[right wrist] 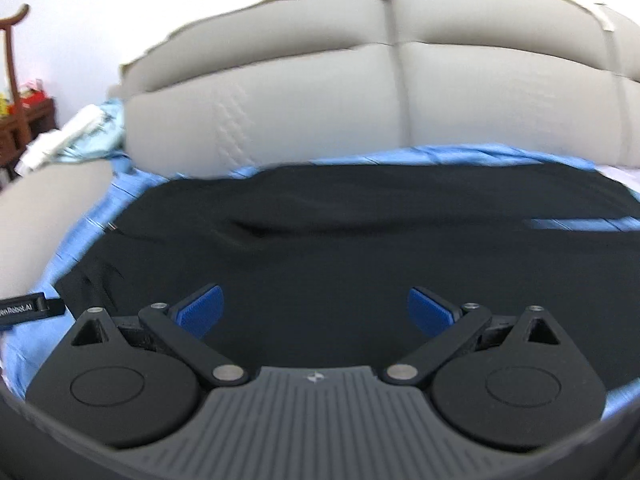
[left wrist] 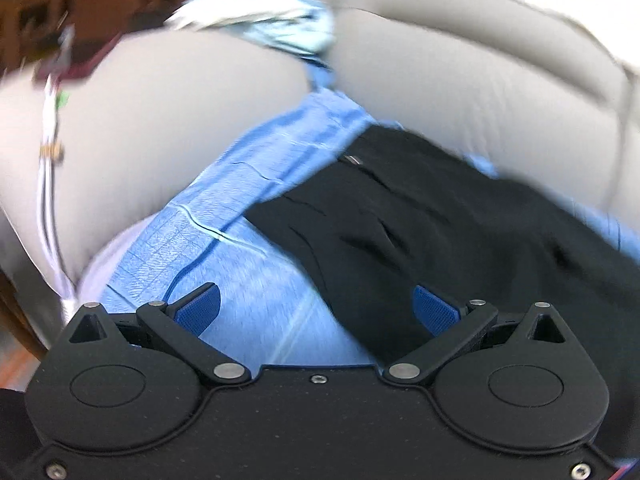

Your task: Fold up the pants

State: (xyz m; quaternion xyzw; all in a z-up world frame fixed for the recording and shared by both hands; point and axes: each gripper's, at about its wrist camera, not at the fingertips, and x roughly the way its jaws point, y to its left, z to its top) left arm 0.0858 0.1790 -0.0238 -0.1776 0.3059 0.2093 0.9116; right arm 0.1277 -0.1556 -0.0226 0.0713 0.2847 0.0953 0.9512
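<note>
Pants [right wrist: 360, 240] lie just ahead of each spread hand-held gripper [left wrist: 316, 308] [right wrist: 316, 310].

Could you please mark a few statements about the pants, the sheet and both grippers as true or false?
1. The black pants lie on a blue sheet. True.
2. The left gripper is shut on the pants. False: its jaws stand open, holding nothing.
3. The right gripper is open above the pants. True.
4. The sofa cushions are red. False: they are light grey.
</note>
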